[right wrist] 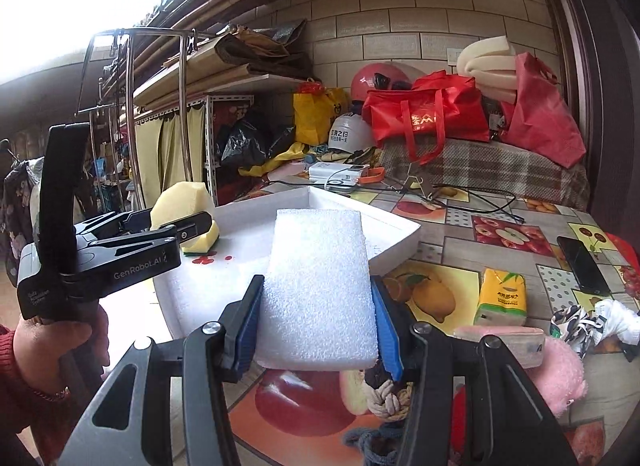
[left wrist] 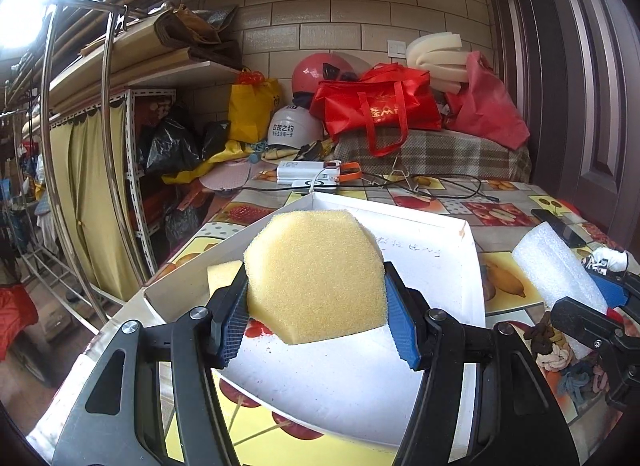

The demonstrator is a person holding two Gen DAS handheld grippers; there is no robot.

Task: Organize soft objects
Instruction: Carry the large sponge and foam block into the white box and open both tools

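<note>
My left gripper (left wrist: 316,318) is shut on a yellow sponge (left wrist: 316,274) and holds it above the white tray (left wrist: 448,266). A second yellow sponge (left wrist: 222,272) lies in the tray at its left; in the right wrist view it (right wrist: 204,242) has a green underside. My right gripper (right wrist: 316,330) is shut on a white foam block (right wrist: 318,290), held above the table by the tray's near corner (right wrist: 396,242). The left gripper (right wrist: 176,225) with its sponge (right wrist: 180,201) shows at the left of the right wrist view. The foam block (left wrist: 556,266) shows at the right of the left wrist view.
On the fruit-print tablecloth (right wrist: 500,234) lie a yellow tissue pack (right wrist: 502,298), a black phone (right wrist: 582,266), a pink plush thing (right wrist: 556,370), a knotted rope toy (right wrist: 388,398) and a black-and-white cloth (right wrist: 600,322). Cables, a white power bank (right wrist: 340,173), helmets and red bags stand at the far edge.
</note>
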